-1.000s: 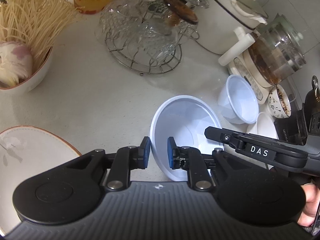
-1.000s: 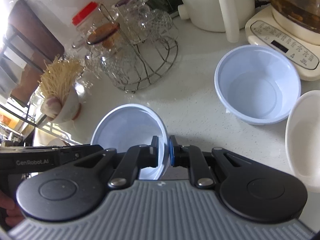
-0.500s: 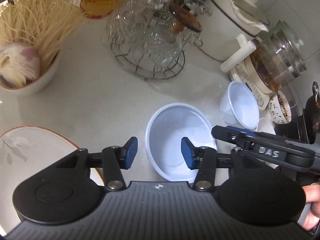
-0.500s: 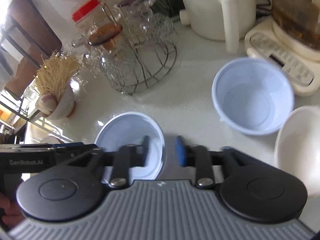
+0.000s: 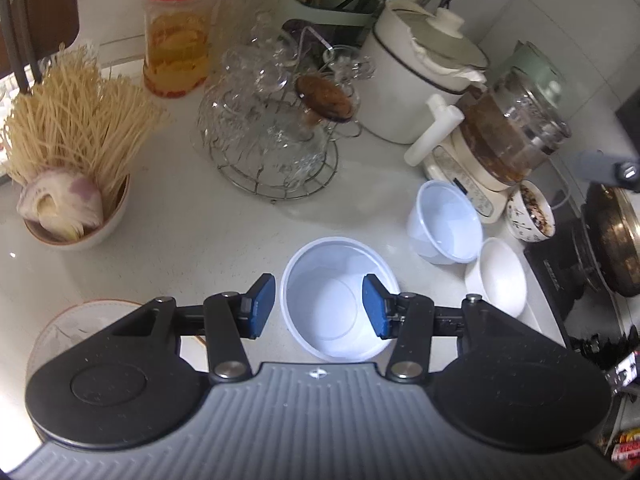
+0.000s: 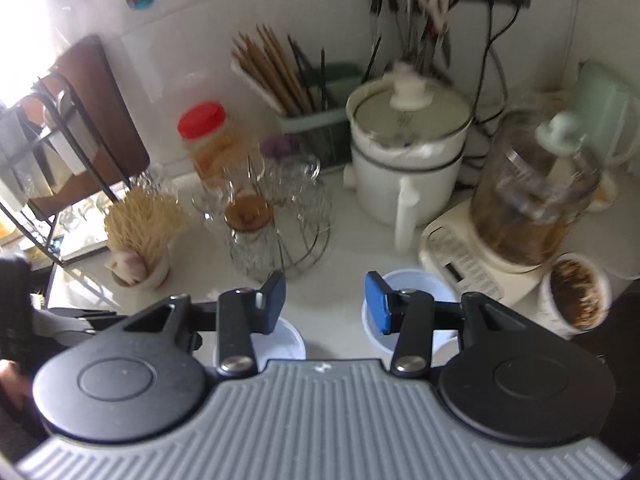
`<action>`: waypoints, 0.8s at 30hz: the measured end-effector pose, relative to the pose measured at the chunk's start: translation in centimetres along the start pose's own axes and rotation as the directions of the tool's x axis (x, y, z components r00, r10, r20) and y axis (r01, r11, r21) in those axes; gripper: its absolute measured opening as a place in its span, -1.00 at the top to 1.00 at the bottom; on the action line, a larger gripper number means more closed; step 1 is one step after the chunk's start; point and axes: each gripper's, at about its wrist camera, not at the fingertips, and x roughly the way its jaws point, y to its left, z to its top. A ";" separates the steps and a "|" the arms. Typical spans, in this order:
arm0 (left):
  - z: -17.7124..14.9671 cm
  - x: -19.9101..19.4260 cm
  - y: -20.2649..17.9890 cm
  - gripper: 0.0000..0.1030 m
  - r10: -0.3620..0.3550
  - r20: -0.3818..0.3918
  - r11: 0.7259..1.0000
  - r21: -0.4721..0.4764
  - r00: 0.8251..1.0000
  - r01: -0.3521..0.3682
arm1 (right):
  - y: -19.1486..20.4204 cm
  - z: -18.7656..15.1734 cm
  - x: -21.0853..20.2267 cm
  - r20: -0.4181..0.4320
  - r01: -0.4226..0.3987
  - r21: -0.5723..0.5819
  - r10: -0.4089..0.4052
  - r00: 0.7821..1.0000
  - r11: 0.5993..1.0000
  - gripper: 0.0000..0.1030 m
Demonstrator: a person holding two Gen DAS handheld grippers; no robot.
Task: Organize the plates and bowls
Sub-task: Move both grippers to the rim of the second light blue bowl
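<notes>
Left gripper jaws parted about midway, nothing between the blue pads; it hangs over a pale blue plastic bowl that sits upright on the white tabletop, free of both fingers. Right gripper likewise parted, empty, raised above the tabletop; view blurred. A second blue bowl stands to the right of the first, tilted slightly, just beside a small white bowl and near the cream kettle base. Patterned bowl with dark contents sits beyond those. A brown-rimmed plate lies at lower left, partly hidden by the left gripper. Also on the tabletop: wire rack of glass cups, bowl of dry noodles, red-lidded jar, white lidded pot.
</notes>
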 end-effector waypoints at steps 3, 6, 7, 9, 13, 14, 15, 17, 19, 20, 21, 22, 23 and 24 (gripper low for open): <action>0.4 -0.9 -0.1 -0.05 -0.003 -0.013 1.000 0.026 1.000 0.003 | 0.3 0.9 -2.0 -0.025 0.034 0.046 -0.033 0.999 0.998 0.09; 0.6 -1.3 -0.2 -0.05 -0.002 -0.027 0.999 0.032 1.000 0.003 | 1.4 0.6 -3.8 0.006 0.058 0.006 -0.058 0.998 0.998 0.09; 0.7 -1.3 -0.2 -0.05 -0.006 -0.030 0.999 0.031 1.000 0.007 | 1.7 0.4 -4.0 0.008 0.060 0.000 -0.060 0.998 0.998 0.10; 0.9 -1.2 -0.3 -0.05 -0.007 -0.032 0.999 0.033 0.999 0.008 | 1.9 0.1 -4.2 0.003 0.064 0.002 -0.064 0.998 0.998 0.09; 1.4 -0.6 -0.6 -0.05 -0.016 -0.027 0.999 0.031 1.000 0.017 | 3.0 0.6 -4.2 0.013 0.058 -0.007 -0.058 0.998 0.998 0.10; 1.5 -0.3 -0.6 -0.05 -0.018 -0.027 0.999 0.028 0.999 0.018 | 3.1 0.7 -4.1 0.020 0.051 -0.009 -0.051 0.999 0.999 0.10; 1.6 0.1 -0.8 -0.05 -0.020 -0.030 0.999 0.027 0.999 0.021 | 3.1 0.8 -4.0 0.022 0.046 0.000 -0.046 0.999 0.999 0.10; 1.8 0.5 -1.2 -0.05 -0.019 -0.029 0.999 0.033 0.999 0.020 | 3.2 1.0 -3.7 0.022 0.028 -0.005 -0.028 0.999 1.000 0.10; 1.9 0.7 -1.5 -0.05 -0.021 -0.026 0.999 0.035 0.999 0.022 | 3.0 1.0 -3.7 0.037 0.031 -0.011 -0.030 0.999 0.999 0.10; 1.9 0.9 -1.6 -0.05 -0.024 -0.029 0.999 0.034 0.999 0.025 | 2.8 0.9 -3.6 0.034 0.039 -0.007 -0.039 0.999 0.999 0.10; 2.0 1.1 -1.7 -0.05 -0.030 -0.030 0.999 0.035 0.999 0.031 | 2.5 0.8 -3.4 0.027 0.053 0.000 -0.053 0.998 0.999 0.10; 1.9 1.2 -1.8 -0.05 -0.032 -0.029 0.999 0.037 0.999 0.033 | 2.3 0.7 -3.1 0.024 0.065 0.003 -0.065 0.998 0.998 0.10; 1.9 1.3 -1.9 -0.05 -0.030 -0.028 0.999 0.038 0.999 0.031 | 2.1 0.5 -2.9 0.020 0.078 -0.003 -0.078 0.997 0.997 0.10; 1.9 1.3 -2.0 -0.05 -0.033 -0.027 0.999 0.039 0.999 0.034 | 1.9 0.4 -2.7 0.018 0.086 -0.005 -0.086 0.996 0.996 0.10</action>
